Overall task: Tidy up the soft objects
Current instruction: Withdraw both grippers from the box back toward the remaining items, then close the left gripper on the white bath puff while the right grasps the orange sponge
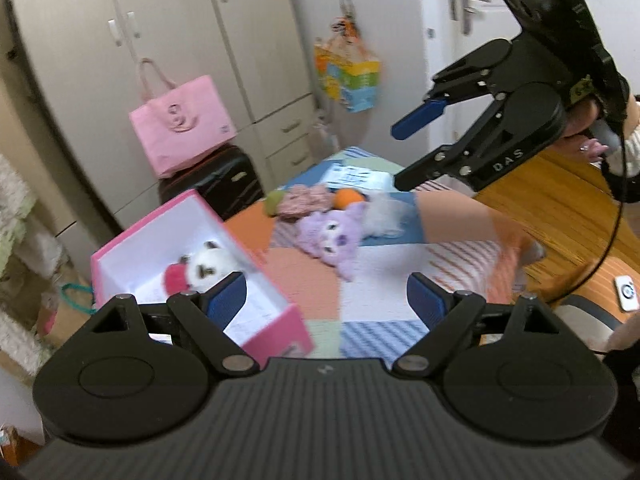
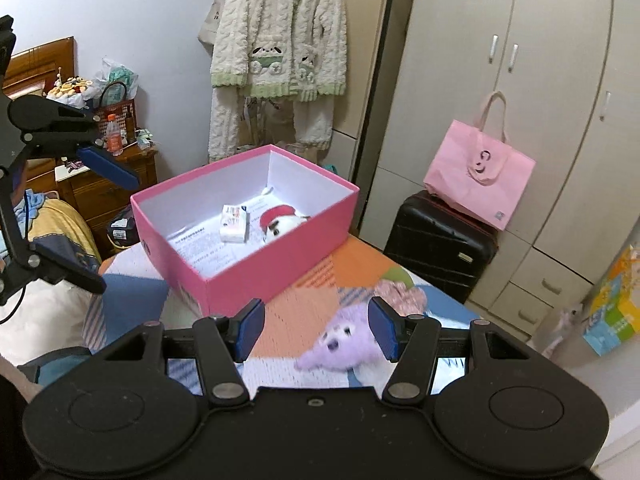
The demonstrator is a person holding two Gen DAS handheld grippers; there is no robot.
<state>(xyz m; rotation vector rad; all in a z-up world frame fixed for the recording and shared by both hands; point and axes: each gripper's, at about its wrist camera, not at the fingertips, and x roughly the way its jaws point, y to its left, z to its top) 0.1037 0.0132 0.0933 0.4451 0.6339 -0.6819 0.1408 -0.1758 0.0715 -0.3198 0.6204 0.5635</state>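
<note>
Your pink box (image 2: pixel 248 248) at the bed's far left already holds a white plush with a red cap (image 2: pixel 280 222) and a small white packet (image 2: pixel 235 229), while the purple plush (image 2: pixel 340 344) lies on the patchwork cover to its right, and your left gripper (image 1: pixel 326 300) and right gripper (image 2: pixel 316 330) both gape with nothing between their pads.

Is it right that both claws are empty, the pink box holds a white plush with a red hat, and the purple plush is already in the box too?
Not quite. The purple plush is not in the pink box; it lies on the patchwork bedspread outside it, as the left wrist view shows. The rest holds: the left claw and right claw are empty, and the white plush with a red hat sits inside.
</note>
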